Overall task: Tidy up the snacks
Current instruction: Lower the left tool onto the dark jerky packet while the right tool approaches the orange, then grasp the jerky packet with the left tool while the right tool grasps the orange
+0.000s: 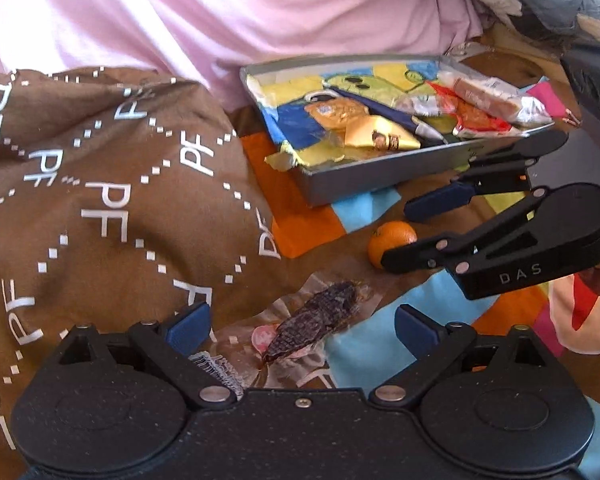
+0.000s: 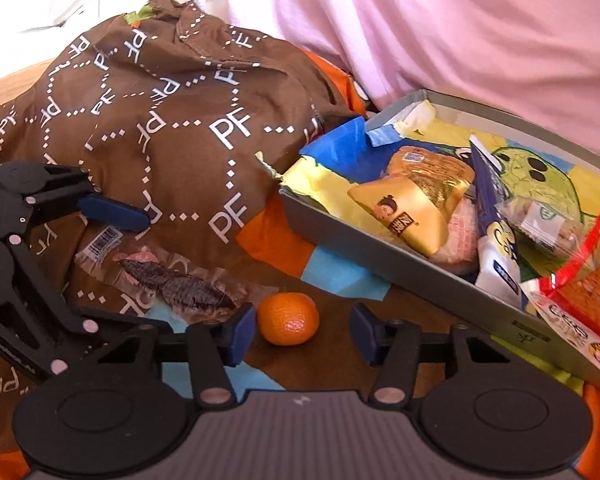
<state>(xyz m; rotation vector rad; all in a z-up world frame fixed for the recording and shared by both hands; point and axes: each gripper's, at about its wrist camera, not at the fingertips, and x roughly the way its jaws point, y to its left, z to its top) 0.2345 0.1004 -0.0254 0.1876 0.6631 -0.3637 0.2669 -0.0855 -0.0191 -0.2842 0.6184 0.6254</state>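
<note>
A dark dried snack in a clear wrapper point(image 1: 316, 324) lies on the cloth between the spread fingers of my left gripper point(image 1: 302, 330), which is open and not touching it. A small orange point(image 2: 288, 318) sits just ahead of the gap of my open right gripper point(image 2: 302, 336). In the left wrist view the right gripper point(image 1: 400, 234) straddles the orange point(image 1: 392, 240). The right wrist view shows the left gripper point(image 2: 132, 268) over the wrapped snack point(image 2: 180, 284). A grey box point(image 2: 340, 236) holds several snack packets: gold point(image 2: 404, 216), blue-white point(image 2: 496, 248) and red point(image 2: 588, 284).
A crumpled brown cloth printed with "PF" point(image 1: 112, 184) is heaped to the left of the box. A person in a pink garment point(image 1: 260, 12) is close behind the box. Everything rests on a patchwork cover of orange, blue and brown point(image 2: 340, 272).
</note>
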